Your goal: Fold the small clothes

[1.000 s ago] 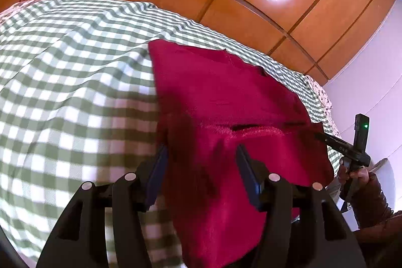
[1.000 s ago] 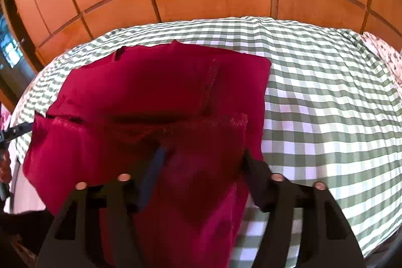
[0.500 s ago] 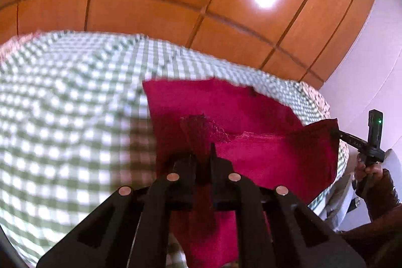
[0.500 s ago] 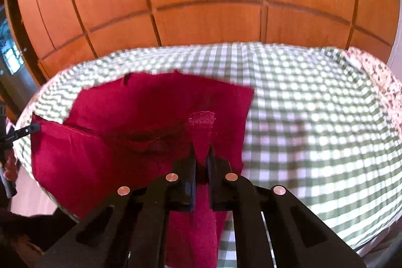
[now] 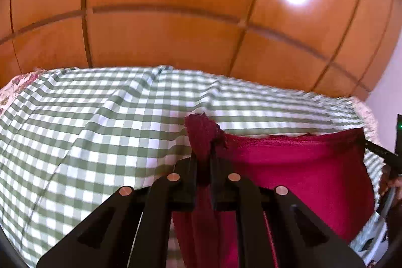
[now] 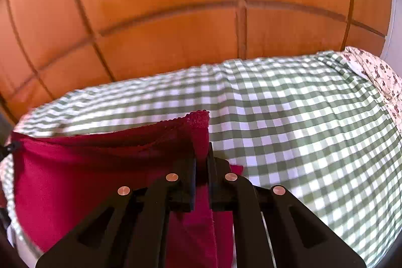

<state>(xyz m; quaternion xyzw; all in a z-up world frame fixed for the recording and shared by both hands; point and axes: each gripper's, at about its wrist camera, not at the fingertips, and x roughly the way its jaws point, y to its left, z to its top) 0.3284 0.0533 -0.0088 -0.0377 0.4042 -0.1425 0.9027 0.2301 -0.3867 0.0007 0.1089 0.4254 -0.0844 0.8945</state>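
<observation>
**A:** Above the checked sheet (image 5: 88, 122), the red garment (image 5: 296, 167) hangs stretched between 2 grippers, its top edge pulled level, the body drooping toward the near edge of the bed.

**B:** And the grips? Left gripper (image 5: 202, 157) is pinched tight on 1 corner, cloth bunching up past the tips. Right gripper (image 6: 201, 157), same story: jaws closed on the other hemmed corner.

**A:** So I'd call this the carry-over of a fold, both corners up together.

**B:** Agreed. Next it needs both corners carried forward evenly, laid down on the sheet so edges meet, then let go. Uneven travel would skew the crease.

**A:** Wooden panels (image 6: 176, 42) behind, floral fabric (image 6: 377, 72) at the sheet's edge, nothing in the way.
</observation>
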